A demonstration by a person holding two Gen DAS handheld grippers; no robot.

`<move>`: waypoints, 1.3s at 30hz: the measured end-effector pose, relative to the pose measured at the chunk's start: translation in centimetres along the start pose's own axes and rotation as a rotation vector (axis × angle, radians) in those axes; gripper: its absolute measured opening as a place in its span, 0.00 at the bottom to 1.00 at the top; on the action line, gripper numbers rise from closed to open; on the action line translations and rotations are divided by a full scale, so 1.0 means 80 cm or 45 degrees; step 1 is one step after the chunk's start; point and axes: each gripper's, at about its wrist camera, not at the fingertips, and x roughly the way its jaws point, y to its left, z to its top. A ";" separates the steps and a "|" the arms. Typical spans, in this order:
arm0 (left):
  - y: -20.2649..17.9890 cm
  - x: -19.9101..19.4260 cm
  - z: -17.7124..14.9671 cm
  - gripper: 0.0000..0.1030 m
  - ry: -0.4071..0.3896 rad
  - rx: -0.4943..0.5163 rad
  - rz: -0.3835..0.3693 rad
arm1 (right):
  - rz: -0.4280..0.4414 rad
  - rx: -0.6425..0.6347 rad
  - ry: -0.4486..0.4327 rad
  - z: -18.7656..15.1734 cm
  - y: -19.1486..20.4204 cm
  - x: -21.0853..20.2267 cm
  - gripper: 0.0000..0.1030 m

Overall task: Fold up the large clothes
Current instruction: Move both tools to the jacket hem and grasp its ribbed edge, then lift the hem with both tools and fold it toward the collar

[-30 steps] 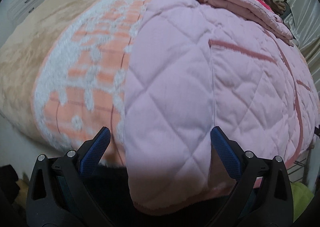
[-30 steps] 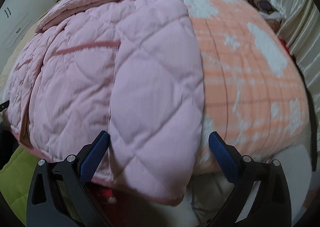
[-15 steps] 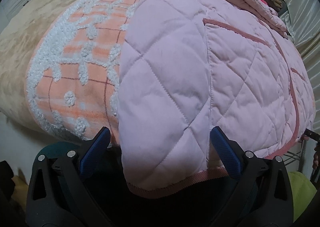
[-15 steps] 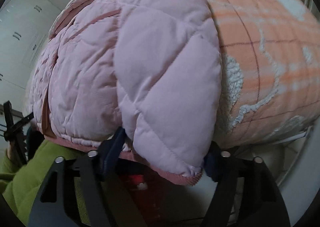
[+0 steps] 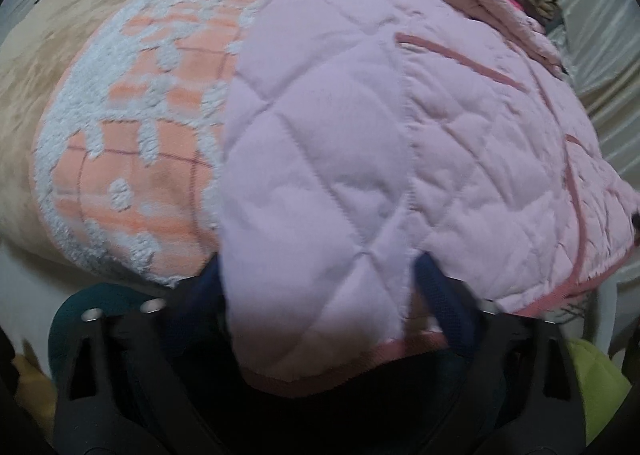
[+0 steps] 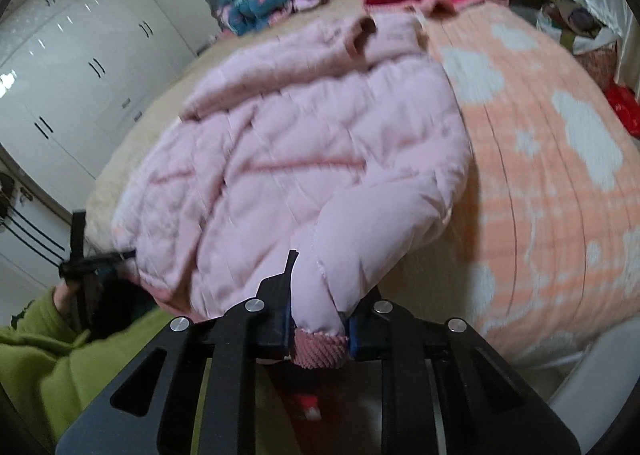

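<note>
Two sleeves in play: the right hand-held gripper [image 6: 318, 329] pinches one cuff [image 6: 320, 351] of the pink quilted jacket [image 6: 304, 159] on the bed [image 6: 560, 175], the left hand-held gripper [image 5: 320, 287] closing around the other sleeve [image 5: 316, 255], best lifted evenly

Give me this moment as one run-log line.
stage: grasping sleeves | right gripper: shut on jacket sleeve cuff | left gripper: closing around other sleeve | pink quilted jacket: unfolded on blanket

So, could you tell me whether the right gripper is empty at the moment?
No, the right gripper is shut on the ribbed cuff of the pink jacket's sleeve.
</note>
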 end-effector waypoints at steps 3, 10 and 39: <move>-0.013 -0.006 0.002 0.60 -0.013 0.051 0.021 | 0.003 0.014 -0.044 0.015 0.004 0.003 0.17; -0.029 -0.029 0.009 0.19 -0.062 0.117 0.012 | 0.009 0.057 -0.107 0.021 0.007 0.007 0.17; -0.074 -0.117 0.089 0.09 -0.353 0.193 -0.008 | 0.045 0.141 -0.296 0.074 -0.003 -0.009 0.17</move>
